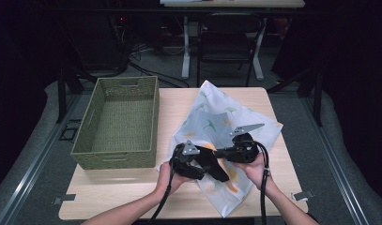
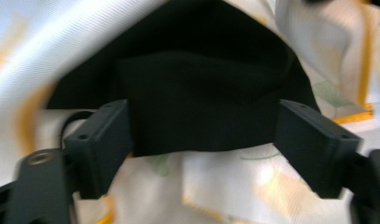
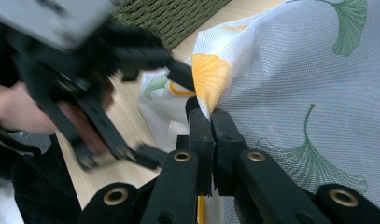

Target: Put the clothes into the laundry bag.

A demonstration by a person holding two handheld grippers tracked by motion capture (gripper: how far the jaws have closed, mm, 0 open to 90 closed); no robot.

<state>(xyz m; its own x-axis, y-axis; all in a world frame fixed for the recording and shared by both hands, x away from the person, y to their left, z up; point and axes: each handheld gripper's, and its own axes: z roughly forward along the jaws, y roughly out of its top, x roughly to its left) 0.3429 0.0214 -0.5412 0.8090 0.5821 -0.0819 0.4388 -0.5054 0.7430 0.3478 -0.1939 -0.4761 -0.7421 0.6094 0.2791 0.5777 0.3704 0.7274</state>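
Note:
A white cloth printed with green and orange leaves lies rumpled on the right half of the wooden table. My right gripper is shut on a raised fold of it; in the right gripper view the jaws pinch the cloth by an orange leaf. My left gripper faces it from the left with its jaws open. A black cloth lies between the left gripper's spread jaws, on top of the white cloth. The left gripper's fingers stand wide apart in the right gripper view.
A green woven basket stands on the table's left half, its inside bare, and shows again as basket weave behind the cloth. Bare wood runs along the front edge. Beyond the table stand a chair and desk legs.

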